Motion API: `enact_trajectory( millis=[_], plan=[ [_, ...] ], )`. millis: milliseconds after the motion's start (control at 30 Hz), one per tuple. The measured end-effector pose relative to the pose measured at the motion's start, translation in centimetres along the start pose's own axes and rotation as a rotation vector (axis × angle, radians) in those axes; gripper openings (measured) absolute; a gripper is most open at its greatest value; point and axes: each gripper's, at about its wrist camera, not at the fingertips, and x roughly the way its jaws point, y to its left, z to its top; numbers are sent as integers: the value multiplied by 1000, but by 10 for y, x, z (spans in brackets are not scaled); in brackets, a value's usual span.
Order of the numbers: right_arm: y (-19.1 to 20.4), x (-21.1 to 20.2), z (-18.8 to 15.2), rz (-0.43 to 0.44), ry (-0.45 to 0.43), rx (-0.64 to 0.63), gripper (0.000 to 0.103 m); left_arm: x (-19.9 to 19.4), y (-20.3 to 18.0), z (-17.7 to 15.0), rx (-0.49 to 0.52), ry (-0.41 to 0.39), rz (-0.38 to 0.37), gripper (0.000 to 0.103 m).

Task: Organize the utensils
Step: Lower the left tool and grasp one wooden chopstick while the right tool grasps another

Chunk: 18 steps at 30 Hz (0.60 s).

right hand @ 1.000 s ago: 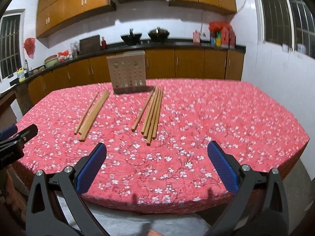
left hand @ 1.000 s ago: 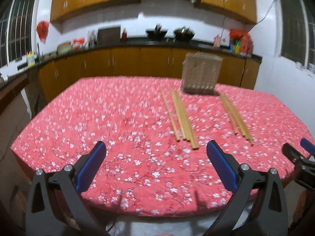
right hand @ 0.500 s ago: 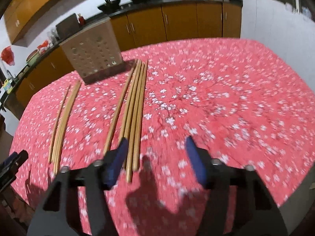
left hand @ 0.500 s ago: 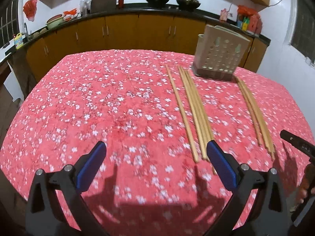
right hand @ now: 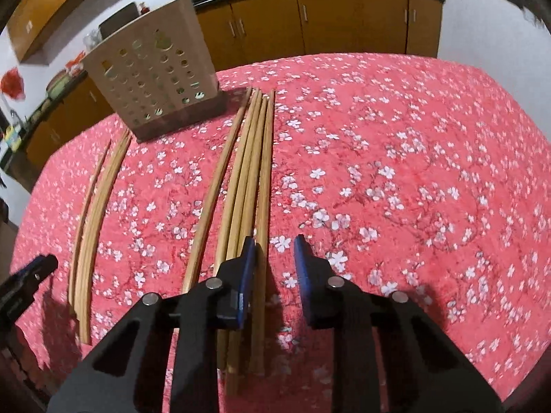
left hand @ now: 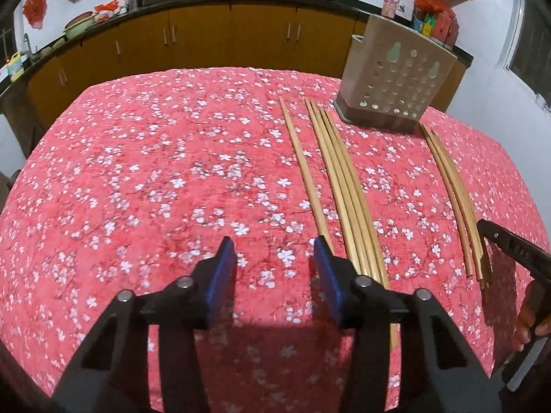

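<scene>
chopsticks (left hand: 347, 189) lie in two bunches on a red flowered tablecloth (left hand: 155, 179) in a kitchen with brown cupboards (left hand: 206, 41). one holder (left hand: 392, 75) stands behind them. left bunch has five sticks; the right bunch (left hand: 451, 189) is hard to count. left gripper (left hand: 275, 258) is partly open, empty. right gripper (right hand: 274, 258) is partly open around one stick.

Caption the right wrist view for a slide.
Right gripper, jaws open, poised over the nearer chopstick bundle on the floral tablecloth, perforated holder behind.
</scene>
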Motion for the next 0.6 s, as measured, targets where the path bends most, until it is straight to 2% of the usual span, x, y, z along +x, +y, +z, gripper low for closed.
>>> enact_trajectory(
  millis=[100, 233, 333, 600],
  plan=[
    [3, 2, 0, -22, -7, -37, 20, 5, -4, 2, 13, 9, -19, 39],
    [-3, 4, 4, -32, 0, -48, 8, 10, -11, 6, 31, 26, -53, 33],
    [-11, 6, 8, -67, -15, -14, 8, 14, -17, 8, 41, 37, -64, 28],
    [-18, 2, 5, -54, -25, -3, 8, 25, -30, 10, 79, 54, -54, 13]
  ],
)
